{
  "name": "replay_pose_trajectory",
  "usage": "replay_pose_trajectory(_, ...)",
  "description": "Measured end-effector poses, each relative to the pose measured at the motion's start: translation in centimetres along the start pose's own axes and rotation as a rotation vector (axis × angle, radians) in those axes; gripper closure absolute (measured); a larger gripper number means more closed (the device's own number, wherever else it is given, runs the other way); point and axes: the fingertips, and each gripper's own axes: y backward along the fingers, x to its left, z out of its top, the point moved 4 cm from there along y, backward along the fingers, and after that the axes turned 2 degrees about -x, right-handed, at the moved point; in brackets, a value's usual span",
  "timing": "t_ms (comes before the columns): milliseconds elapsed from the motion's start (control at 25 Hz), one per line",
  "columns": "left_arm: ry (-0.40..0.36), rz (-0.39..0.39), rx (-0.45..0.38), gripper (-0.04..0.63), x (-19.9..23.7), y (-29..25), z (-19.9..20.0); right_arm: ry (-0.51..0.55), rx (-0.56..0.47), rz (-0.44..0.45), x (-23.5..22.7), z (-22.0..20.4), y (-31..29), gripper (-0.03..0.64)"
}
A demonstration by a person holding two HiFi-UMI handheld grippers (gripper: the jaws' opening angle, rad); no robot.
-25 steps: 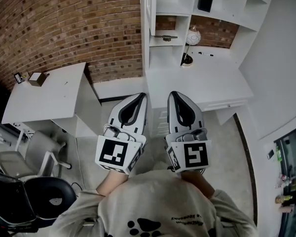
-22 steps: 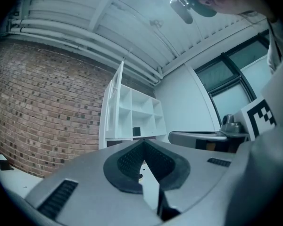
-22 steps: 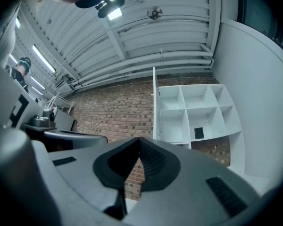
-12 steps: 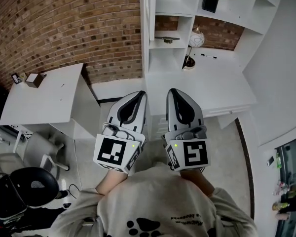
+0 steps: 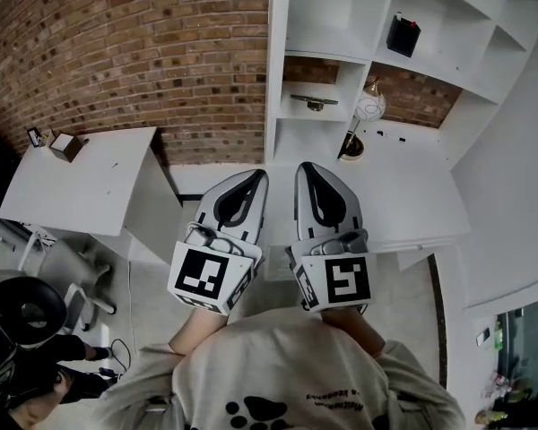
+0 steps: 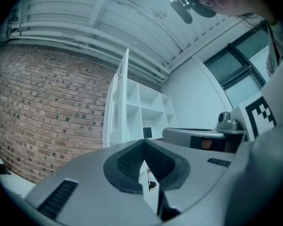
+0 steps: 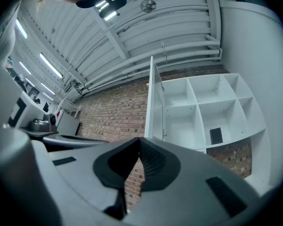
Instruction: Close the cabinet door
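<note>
Left gripper [image 5: 255,174], right gripper [image 5: 307,167] nearer cabinet [image 5: 341,16]; black box [image 5: 403,36] inside, upper right

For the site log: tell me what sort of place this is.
Probably an office or studio: a white shelving unit against a brick wall, with a white table beside it.

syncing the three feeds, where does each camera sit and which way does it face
Head view: on the person's head, looking steeply down at the shelf unit and desk; shows shirt, forearms, left gripper and right gripper.
Left gripper view: on the left gripper, aimed slightly upward along its shut fingers at the cabinet door; right gripper at right.
Right gripper view: on the right gripper, aimed upward along its shut fingers at the cabinet door's edge; left gripper at left.
Shared: both gripper views show the cabinet door and black box.
</note>
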Motion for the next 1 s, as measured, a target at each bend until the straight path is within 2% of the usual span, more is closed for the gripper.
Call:
replay_pose_trajectory(440, -0.017, 0.091, -0.015, 0.588, 0.6, -3.9, -1.3, -0.026, 0.017, 0.073, -3.3, -2.8, -2.8, 0.598)
replay_pose_trajectory(760, -0.023, 0.108, -0.01, 0.588, 2.2, -4.7, -1.6, -0.035, 0.006, 0.085, -3.2, -3.5, -4.6, 0.598)
replay_pose_trajectory(1000, -0.026, 0.094, -0.031, 0.588, 4.5, -6.2, 0.2, -0.006, 0.003, 0.079, -3.3, -2.0, -7.2, 0.598)
